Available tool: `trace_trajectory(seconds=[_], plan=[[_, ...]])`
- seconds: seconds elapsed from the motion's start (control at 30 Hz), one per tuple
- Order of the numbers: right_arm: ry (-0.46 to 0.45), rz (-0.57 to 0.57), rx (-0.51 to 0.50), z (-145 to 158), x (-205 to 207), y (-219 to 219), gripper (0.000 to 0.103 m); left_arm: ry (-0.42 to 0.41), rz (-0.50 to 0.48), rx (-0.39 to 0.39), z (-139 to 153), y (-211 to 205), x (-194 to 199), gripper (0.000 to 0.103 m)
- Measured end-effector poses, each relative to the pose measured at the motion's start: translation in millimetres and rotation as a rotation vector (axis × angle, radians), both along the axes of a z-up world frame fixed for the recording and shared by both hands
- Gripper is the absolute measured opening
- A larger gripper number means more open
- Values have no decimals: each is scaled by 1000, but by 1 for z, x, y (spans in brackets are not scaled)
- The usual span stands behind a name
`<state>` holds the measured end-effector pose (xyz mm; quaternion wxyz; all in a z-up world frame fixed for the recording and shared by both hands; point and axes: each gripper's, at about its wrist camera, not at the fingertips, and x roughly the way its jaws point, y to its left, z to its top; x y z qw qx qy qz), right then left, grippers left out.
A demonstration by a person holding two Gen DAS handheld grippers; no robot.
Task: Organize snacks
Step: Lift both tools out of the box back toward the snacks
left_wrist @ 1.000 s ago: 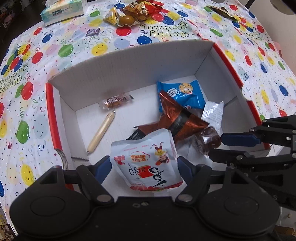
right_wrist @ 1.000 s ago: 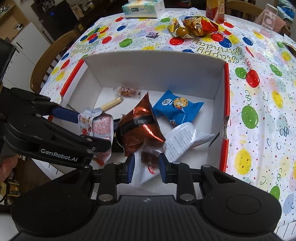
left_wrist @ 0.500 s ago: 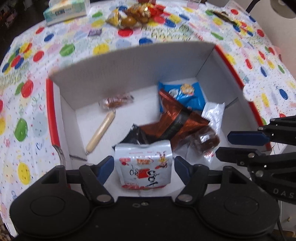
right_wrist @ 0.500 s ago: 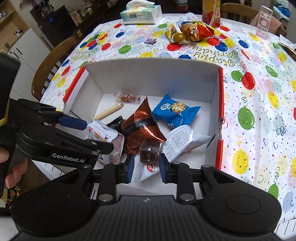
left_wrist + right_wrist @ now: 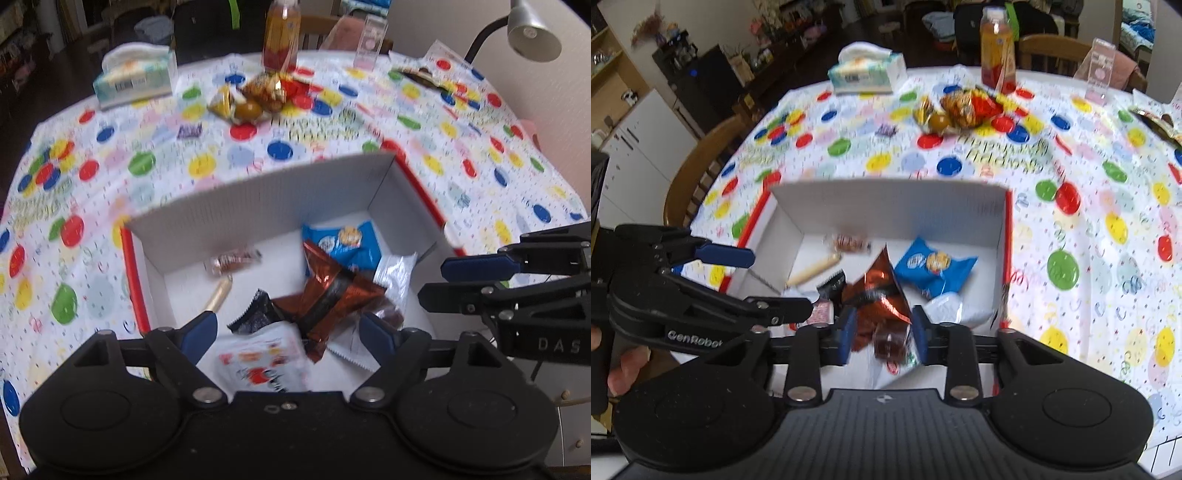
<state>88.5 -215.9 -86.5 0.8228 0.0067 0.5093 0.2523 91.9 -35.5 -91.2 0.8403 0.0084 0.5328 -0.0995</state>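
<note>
So the relation that matters here, I reckon, is that the loose snack pile (image 5: 258, 98) sits way up at the top centre of the left wrist view, far side of the surface (image 5: 74, 206), straight ahead of both claws and past the back wall of the white box (image 5: 258, 195). Going left to right in that view: the tissue box (image 5: 135, 79) is upper left, a small purple wrapper (image 5: 189, 130) lies alone just below and right of it, then the pile, then a juice bottle (image 5: 281, 35) right behind it. The left claw (image 5: 288, 332) is spread wide with nothing in it; the white pouch (image 5: 264, 363) with red print lies loose in the box between its fingers, at the bottom centre. Inside the box there's a tan stick (image 5: 219, 298) whose long axis runs lower left to upper right, a copper foil bag (image 5: 332, 291), and a blue cookie pack (image 5: 341, 245) toward the right. The right claw (image 5: 882, 334) is open too, narrower, hovering over a small dark brown packet (image 5: 888, 341) and seemingly not pinching it, though blur makes that a bit iffy. Neither claw looks clearly nearer the pile; I'd guess the right one, since the pile sits just right of centre in its view. Readable writing: "GenRobot" on the left claw's body, "DAS" on the right's, and upside-down birthday lettering on the cloth. The pack brands are too blurry.
</note>
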Motion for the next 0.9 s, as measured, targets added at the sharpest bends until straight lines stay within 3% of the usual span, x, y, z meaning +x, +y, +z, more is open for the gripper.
trace_trajectory(seconds=[0.03,0.07,0.23,0.53,0.9], plan=[[-14,-9,4,3,1,-1,56,-13,1,-3,4,0,0,86],[-29,-16,9,7,2,-2,62,-25,2,-5,8,0,0,87],[-57,-27,20,24,16,-6,63,-87,8,1,24,1,6,92],[-110,-58,32,48,56,-9,81,-168,67,8,46,9,34,102],[-130,-91,8,55,141,-9,81,-221,164,39,55,29,98,102]])
